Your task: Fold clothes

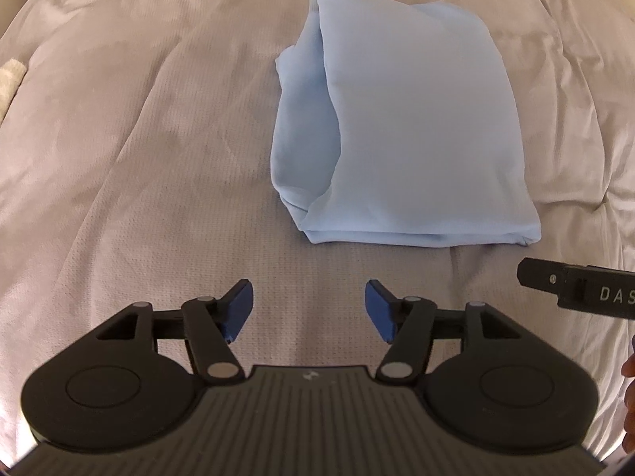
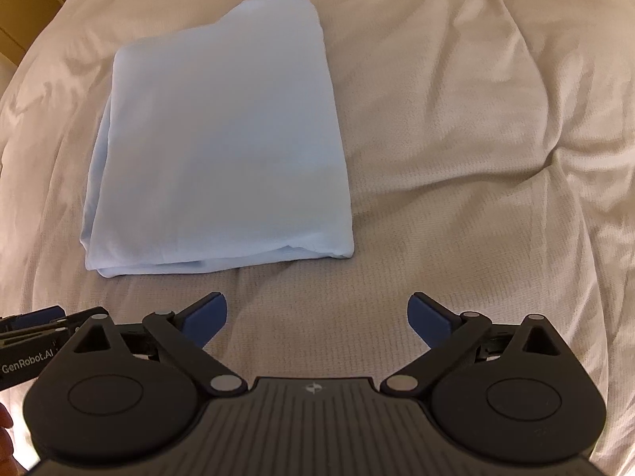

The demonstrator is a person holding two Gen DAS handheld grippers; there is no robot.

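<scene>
Garment: a light blue garment (image 1: 401, 131) lies folded into a thick rectangular bundle on the bed (image 1: 139, 139), layered edges showing along its near side and its left side.
Garment in the right wrist view: the same bundle (image 2: 222, 139) sits left of centre, beyond the tool.
Bed cover: pale beige, finely textured, creased, more rumpled on the right (image 2: 496, 139).
Left tool (image 1: 308, 309): jaws partly apart, nothing between the blue pads (image 1: 238, 309), only bed cover below; it hangs near the bundle's near edge, not touching it.
Right tool (image 2: 317, 319): jaws spread wide and holding nothing; the bundle's near edge lies just beyond its left pad (image 2: 206, 317), apart from it.
Neighbours: each tool's black body shows at the edge of the other's view, side by side.
</scene>
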